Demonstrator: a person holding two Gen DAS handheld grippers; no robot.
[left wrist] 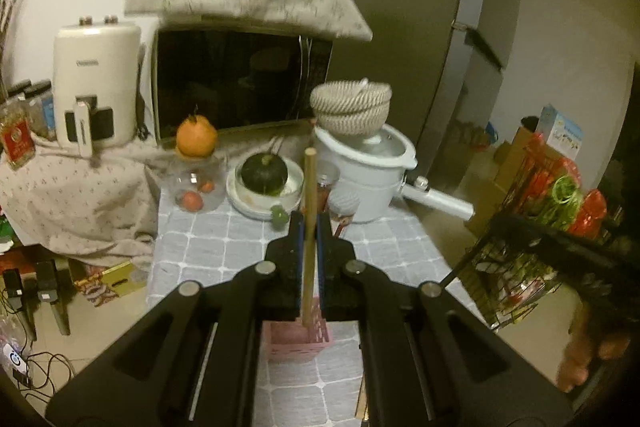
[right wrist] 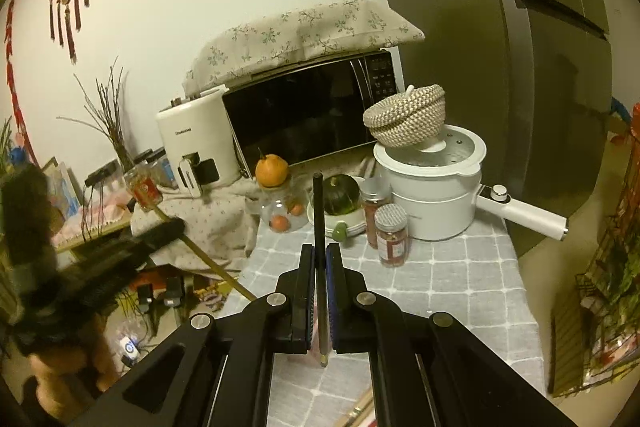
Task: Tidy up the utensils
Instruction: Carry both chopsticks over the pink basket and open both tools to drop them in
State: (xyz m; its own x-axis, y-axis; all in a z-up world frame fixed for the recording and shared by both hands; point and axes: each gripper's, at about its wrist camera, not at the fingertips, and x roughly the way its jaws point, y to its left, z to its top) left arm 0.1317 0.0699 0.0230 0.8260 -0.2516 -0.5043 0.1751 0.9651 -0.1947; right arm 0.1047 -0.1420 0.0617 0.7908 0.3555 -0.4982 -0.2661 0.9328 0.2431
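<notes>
The left gripper has its jaws clenched on a pale wooden chopstick whose lower end dips into a pink holder, seen only in the left wrist view. The right gripper clamps a black chopstick above the checked tabletop. Only the right view shows two spice jars before the white pot.
</notes>
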